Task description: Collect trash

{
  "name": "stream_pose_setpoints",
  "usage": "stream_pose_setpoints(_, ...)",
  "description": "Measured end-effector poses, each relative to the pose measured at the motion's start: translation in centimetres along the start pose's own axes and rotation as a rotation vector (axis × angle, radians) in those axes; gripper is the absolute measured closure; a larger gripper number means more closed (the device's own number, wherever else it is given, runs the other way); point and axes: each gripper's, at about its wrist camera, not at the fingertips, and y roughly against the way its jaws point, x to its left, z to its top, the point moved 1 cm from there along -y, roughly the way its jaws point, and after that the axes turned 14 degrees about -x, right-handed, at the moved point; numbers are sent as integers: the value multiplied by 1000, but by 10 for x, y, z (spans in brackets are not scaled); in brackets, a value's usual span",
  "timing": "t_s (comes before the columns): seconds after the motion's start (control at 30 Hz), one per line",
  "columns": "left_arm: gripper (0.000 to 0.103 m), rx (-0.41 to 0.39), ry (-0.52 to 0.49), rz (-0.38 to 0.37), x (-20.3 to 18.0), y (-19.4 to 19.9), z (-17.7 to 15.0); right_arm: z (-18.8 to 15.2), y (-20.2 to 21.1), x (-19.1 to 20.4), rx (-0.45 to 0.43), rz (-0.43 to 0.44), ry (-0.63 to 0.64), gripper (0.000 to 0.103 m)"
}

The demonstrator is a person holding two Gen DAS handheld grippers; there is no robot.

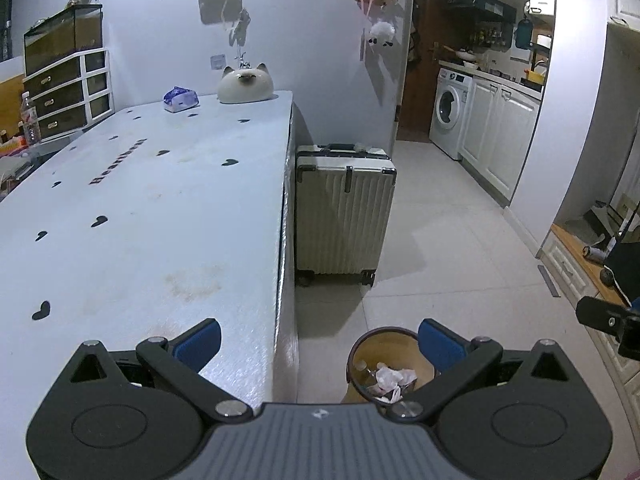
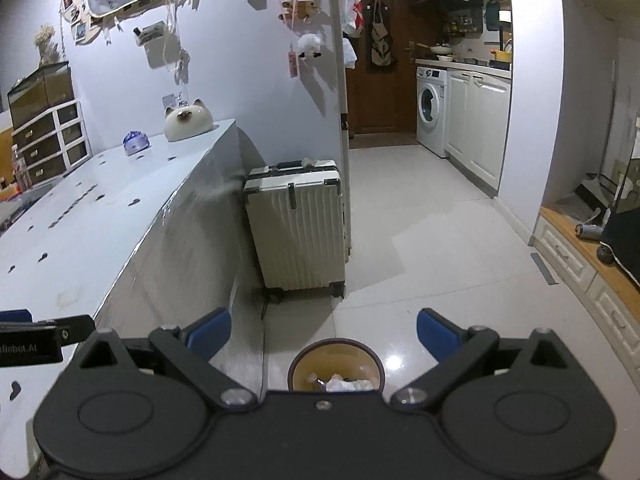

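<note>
Both grippers are empty. The left gripper [image 1: 320,344] has its blue pads spread wide, and so does the right gripper [image 2: 324,334]. The round tan trash bin with a dark rim [image 1: 390,336] stands on the pale tiled floor [image 1: 440,240], just beside the long white table [image 1: 140,200]. It stands straight up with its mouth open to the top. Crumpled white paper [image 1: 394,378] lies inside. I think a drop is done, and the next job is finding more trash to grab.
</note>
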Motion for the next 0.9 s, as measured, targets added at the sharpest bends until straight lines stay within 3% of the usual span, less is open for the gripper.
stream_pose_setpoints(0.4,0,53,7,6,15,10,-21,-24,7,15,69,24,68,3)
stream_pose_setpoints(0.9,0,77,-8,11,13,27,-40,-42,23,12,108,29,41,3)
